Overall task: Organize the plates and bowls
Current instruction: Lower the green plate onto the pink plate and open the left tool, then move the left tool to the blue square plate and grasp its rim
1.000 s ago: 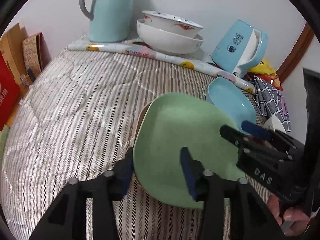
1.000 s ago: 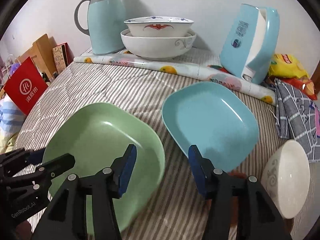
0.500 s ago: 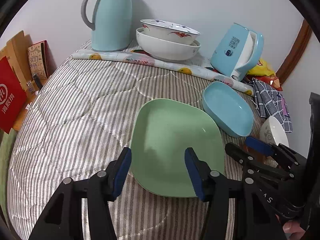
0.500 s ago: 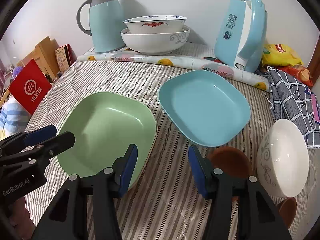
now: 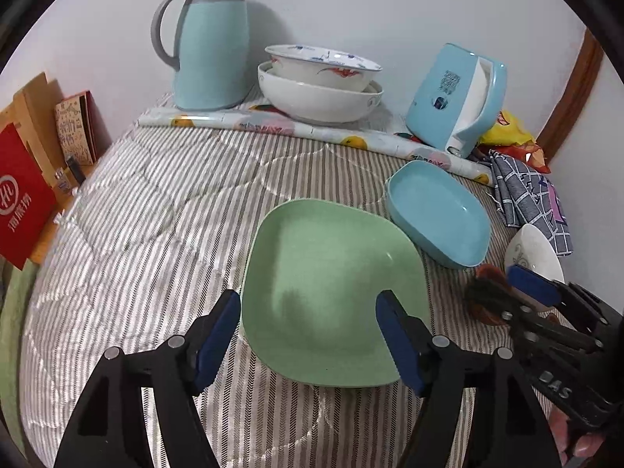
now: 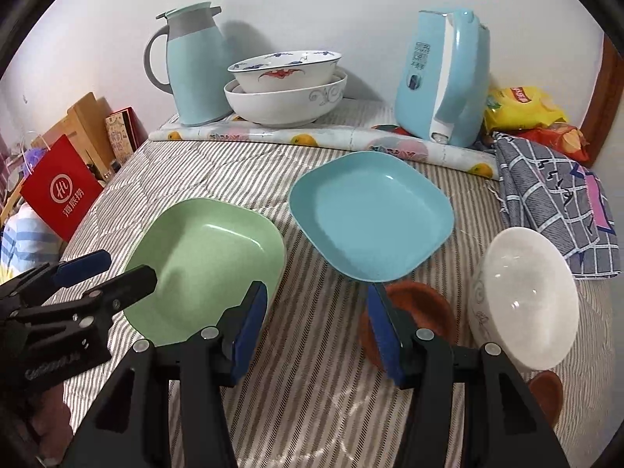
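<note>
Red bag [image 6: 60, 191] at left edge (white circled logo); left gripper [image 5: 308, 335] opening, empty, over green plate [image 5: 331, 273]; right gripper [image 6: 318, 327] half-open, empty; bare striped cloth [image 5: 156, 210] upper left.

Left gripper [image 5: 308, 335] hangs over the near edge of the green plate [image 5: 331, 273], which lies flat on the striped quilt [image 5: 156, 214]; jaws opening, pads clear of the rim. Blue plate [image 5: 440, 214] sits just beyond it to the right, small white bowl [image 5: 532, 247] farther right. Right gripper [image 5: 511, 286] enters at the right edge; two stacked bowls [image 5: 319, 85], jug [image 5: 210, 39] and kettle [image 5: 456, 97] stand along the wall.
</note>
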{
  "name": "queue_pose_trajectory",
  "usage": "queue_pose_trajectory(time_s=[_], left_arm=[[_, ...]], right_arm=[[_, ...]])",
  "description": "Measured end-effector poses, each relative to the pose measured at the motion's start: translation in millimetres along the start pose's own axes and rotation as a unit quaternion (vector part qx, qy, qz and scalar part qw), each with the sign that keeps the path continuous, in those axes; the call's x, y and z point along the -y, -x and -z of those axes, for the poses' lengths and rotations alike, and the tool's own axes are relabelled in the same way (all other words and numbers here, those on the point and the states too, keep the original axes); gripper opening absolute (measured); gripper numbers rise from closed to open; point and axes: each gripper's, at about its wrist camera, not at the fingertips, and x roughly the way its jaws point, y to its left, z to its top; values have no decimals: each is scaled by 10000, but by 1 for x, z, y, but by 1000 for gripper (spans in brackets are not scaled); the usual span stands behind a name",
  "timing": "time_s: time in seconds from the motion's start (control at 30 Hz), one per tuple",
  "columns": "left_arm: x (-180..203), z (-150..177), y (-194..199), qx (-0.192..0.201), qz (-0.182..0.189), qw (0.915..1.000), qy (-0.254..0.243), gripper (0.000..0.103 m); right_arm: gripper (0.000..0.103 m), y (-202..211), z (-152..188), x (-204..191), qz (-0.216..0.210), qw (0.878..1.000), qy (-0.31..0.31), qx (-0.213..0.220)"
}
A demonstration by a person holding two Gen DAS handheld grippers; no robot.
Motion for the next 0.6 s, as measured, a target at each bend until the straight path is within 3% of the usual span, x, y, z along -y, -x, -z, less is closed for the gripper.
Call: queue_pose_trajectory(time_s=[0.1, 0.2, 0.27, 0.33, 0.5, 0.6], left_arm=[[-4, 1, -7, -23, 20, 10000, 87, 68], [-5, 2, -13, -45, 117, 9999, 66, 52], [-4, 2, -18, -107, 156, 9998, 29, 35], [-2, 3, -25, -214, 184, 9996, -42, 29], [-3, 4, -28, -280, 79, 9995, -73, 29], [-7, 0, -22, -178, 83, 9998, 4, 36]], right_arm=[[53, 4, 3, 6, 75, 10000, -49, 25], [53, 6, 7, 12, 135, 9998, -152, 22], [53, 6, 9, 16, 180, 9996, -212, 18], [53, 6, 10, 19, 224, 9994, -252, 16], [53, 2, 10, 23, 293, 9991, -288, -32], [53, 1, 8, 26, 329, 9990, -299, -35]])
